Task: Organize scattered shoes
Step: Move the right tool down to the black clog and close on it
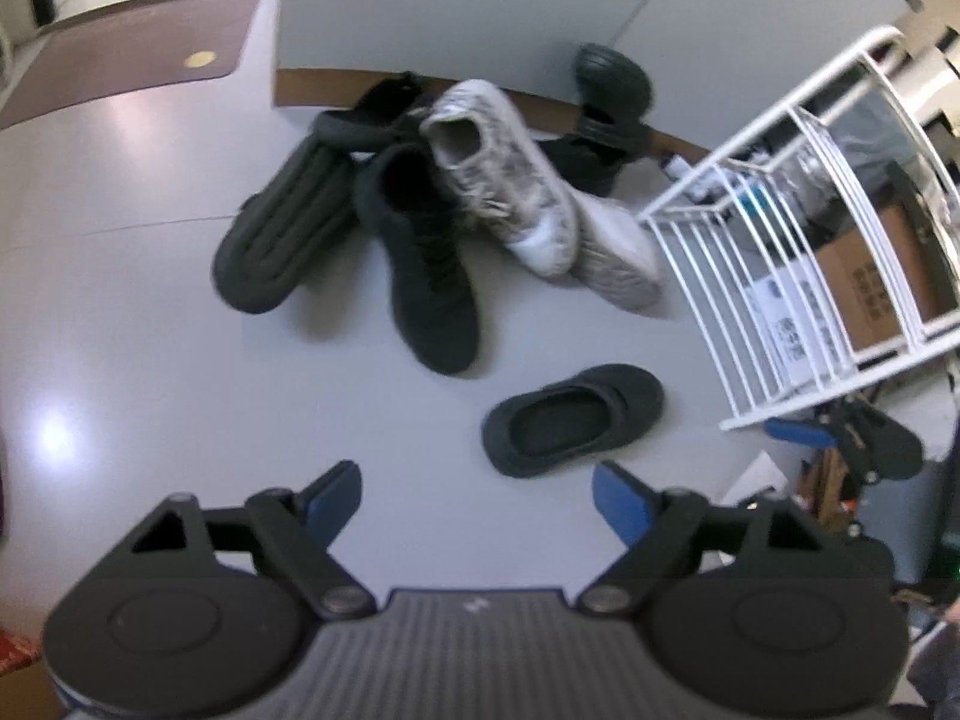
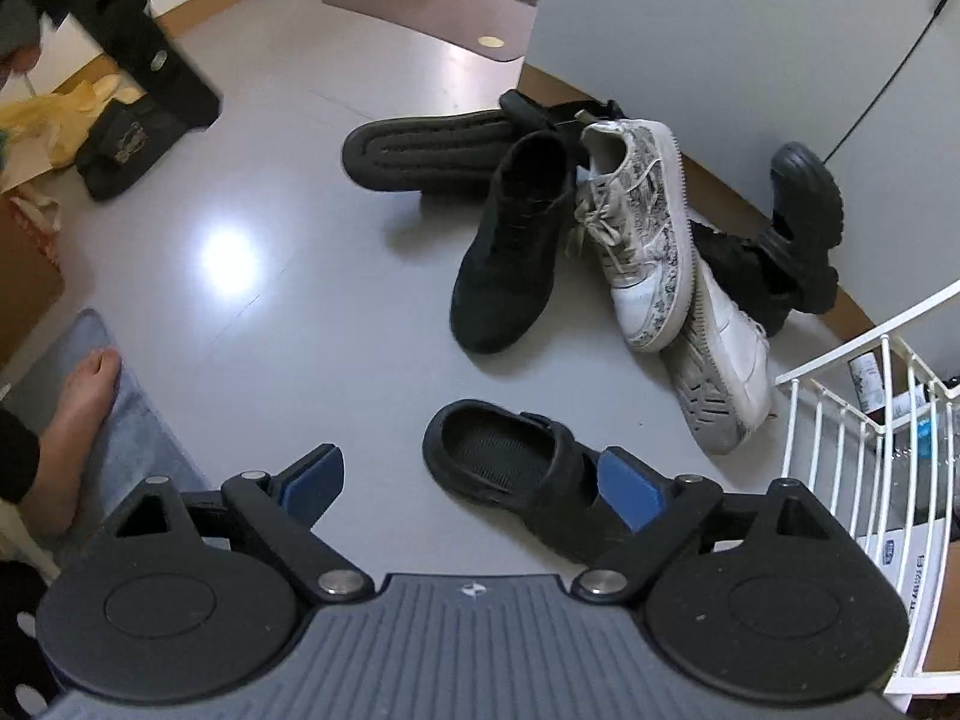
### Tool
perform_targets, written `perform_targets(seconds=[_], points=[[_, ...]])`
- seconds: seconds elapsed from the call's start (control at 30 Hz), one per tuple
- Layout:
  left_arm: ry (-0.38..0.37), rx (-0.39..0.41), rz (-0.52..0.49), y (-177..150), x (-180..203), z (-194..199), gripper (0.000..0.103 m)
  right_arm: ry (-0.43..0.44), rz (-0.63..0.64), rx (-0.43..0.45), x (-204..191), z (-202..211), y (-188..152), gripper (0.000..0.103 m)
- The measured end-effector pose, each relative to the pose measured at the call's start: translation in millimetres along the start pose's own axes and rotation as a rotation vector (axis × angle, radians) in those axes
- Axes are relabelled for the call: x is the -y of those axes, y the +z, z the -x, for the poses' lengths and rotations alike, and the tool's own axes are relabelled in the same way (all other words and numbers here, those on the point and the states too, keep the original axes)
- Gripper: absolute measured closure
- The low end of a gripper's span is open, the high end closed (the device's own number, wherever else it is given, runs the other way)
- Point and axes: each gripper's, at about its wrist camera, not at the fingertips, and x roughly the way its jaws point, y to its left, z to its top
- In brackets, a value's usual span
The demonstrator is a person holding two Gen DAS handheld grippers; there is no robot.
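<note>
While both the left gripper (image 1: 477, 495) and right gripper (image 2: 474, 480) hang spread wide, bare grey floor (image 2: 252, 312) lies left of the shoe pile (image 2: 576, 222); white rack (image 2: 870, 420) crowds right.

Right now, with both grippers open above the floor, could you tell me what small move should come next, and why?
Probably lower the right gripper onto the black slip-on clog. It lies alone, upright, nearest that gripper and clear of the tangled pile of sneakers, so its rim looks easiest to pinch first.
</note>
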Motion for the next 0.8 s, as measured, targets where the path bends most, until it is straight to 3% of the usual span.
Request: perform_targets(seconds=[0.07, 0.17, 0.23, 0.3, 0.47, 0.8], points=[[-0.008, 0.021, -0.013, 0, 4, 3, 0.014, -0.023, 0.016, -0.001, 2, 2, -7, 0.014], [0.001, 0.006, 0.045, -2, 5, 4, 0.019, -0.042, 0.014, -0.002, 6, -9, -11, 0.014], [0.007, 0.014, 0.075, 0, 12, 10, 0.017, -0.052, 0.01, -0.004, 9, -17, -13, 0.014], [-0.01, 0.048, 0.039, 2, 20, 15, 0.013, -0.061, 0.006, -0.006, 12, -25, -15, 0.014], [-0.039, 0.039, 0.037, 1, 20, 9, 0.015, -0.086, -0.005, -0.013, 20, -46, -20, 0.014], [-0.011, 0.025, 0.03, 8, 9, -3, 0.015, -0.134, -0.025, -0.025, 35, -88, -29, 0.012]])
